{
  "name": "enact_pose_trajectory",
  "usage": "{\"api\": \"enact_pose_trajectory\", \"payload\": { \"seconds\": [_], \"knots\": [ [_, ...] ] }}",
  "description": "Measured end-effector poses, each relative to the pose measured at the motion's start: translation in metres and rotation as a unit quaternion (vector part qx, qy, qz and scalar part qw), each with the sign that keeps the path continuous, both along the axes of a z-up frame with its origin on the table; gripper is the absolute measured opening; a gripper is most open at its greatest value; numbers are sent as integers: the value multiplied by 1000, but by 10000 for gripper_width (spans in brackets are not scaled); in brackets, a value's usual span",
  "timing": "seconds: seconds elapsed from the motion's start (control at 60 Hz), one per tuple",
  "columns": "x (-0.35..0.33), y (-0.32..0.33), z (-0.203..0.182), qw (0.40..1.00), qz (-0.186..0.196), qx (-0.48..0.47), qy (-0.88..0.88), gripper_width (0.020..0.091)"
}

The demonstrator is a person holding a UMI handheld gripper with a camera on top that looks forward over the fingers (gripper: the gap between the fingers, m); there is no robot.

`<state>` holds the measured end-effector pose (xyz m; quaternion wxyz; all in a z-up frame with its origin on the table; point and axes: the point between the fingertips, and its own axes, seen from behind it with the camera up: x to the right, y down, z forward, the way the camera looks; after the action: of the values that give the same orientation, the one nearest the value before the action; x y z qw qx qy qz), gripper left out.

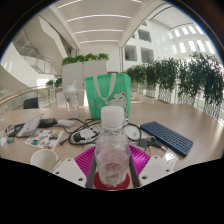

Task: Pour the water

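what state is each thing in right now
water bottle: upright, cap on, held between the fingers
hand-held gripper: shut on the water bottle
paper cup: upright, open top, contents not visible
green bag: standing upright
keyboard: lying flat on the table

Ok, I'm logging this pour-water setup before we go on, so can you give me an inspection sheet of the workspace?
Surface: light wooden table, crowded at the far side.
Job's things: clear water bottle, white cap on, upright between the fingers; paper cup beside it.
Clutter: green bag, keyboard, small items.
Gripper: gripper shut on the bottle, pink pads against it.
Cables: cords near the bag.
Surroundings: planters with greenery, atrium windows.
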<state>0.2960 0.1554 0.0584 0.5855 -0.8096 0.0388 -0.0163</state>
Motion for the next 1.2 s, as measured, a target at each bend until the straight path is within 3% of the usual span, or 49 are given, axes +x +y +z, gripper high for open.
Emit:
{"api": "enact_pose_trajectory", "payload": {
  "seconds": [0.05,0.133,0.15,0.417,0.717,0.967,1.2],
  "knots": [
    [1,-5,-6,1000,-4,-24,3,594],
    [23,-22,-27,998,-15,-65,14,846],
    [24,-28,-26,997,-18,-69,16,859],
    [-36,-158,38,995,-3,-100,-15,838],
    [-212,-322,144,993,38,-95,-66,842],
    [-352,-407,205,991,91,-87,-47,828],
    [-375,-446,233,989,105,-86,-50,830]
  ]
}}
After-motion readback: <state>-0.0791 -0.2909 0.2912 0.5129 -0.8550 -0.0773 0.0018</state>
